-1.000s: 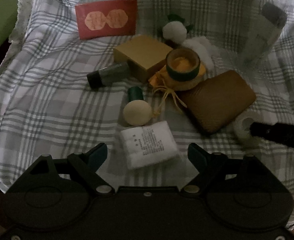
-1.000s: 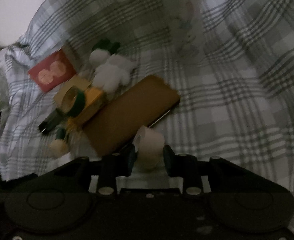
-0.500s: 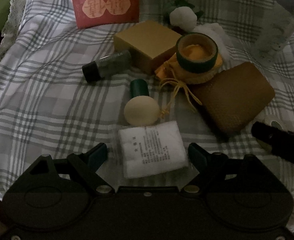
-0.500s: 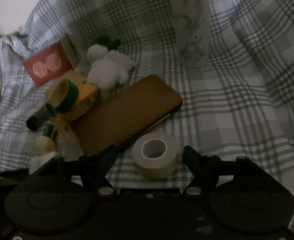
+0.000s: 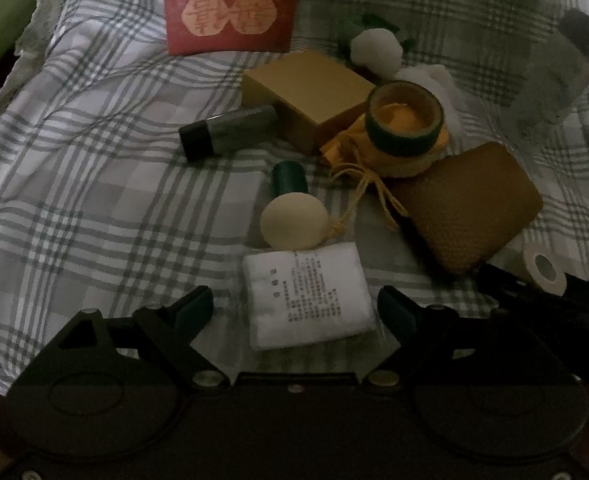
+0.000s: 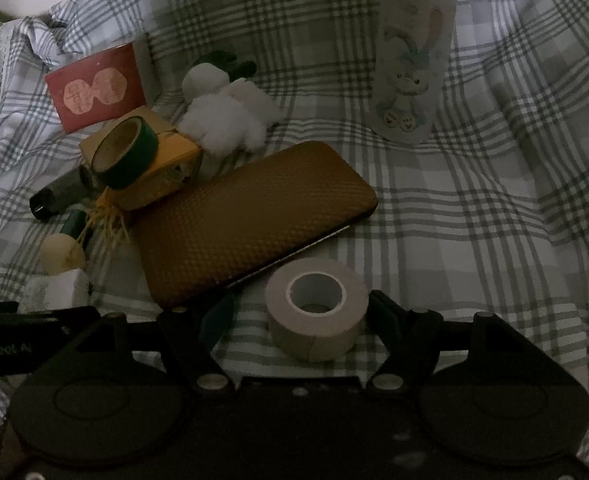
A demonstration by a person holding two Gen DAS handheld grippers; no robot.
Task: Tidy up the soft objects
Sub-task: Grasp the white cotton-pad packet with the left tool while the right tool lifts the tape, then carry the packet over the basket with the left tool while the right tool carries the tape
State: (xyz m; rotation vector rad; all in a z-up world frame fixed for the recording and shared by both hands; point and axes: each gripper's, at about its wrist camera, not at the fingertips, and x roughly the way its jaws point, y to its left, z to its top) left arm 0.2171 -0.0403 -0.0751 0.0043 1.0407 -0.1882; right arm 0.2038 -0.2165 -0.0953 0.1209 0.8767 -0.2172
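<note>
My left gripper (image 5: pixel 294 306) is open, its jaws on either side of a white printed cotton pad packet (image 5: pixel 308 294) lying on the plaid cloth (image 5: pixel 74 200). My right gripper (image 6: pixel 300 310) is open, with a beige tape roll (image 6: pixel 314 308) standing on the cloth between its jaws, close to the right jaw and touching neither. The tape roll also shows at the right edge of the left wrist view (image 5: pixel 544 270). A white fluffy toy (image 6: pixel 226 116), a yellow drawstring pouch (image 5: pixel 394 156) and a cream sponge puff with green handle (image 5: pixel 292 210) lie in the pile.
A brown textured case (image 6: pixel 250 220), a green tape ring (image 5: pixel 404 124), a tan box (image 5: pixel 306 94), a dark tube (image 5: pixel 226 132), a red card (image 5: pixel 230 12) and an upright bunny-print pouch (image 6: pixel 410 68) crowd the cloth. Bare cloth lies to the right in the right wrist view.
My right gripper has opened and let go of the beige tape roll, which now stands on the cloth. My left gripper has moved closer to the white packet.
</note>
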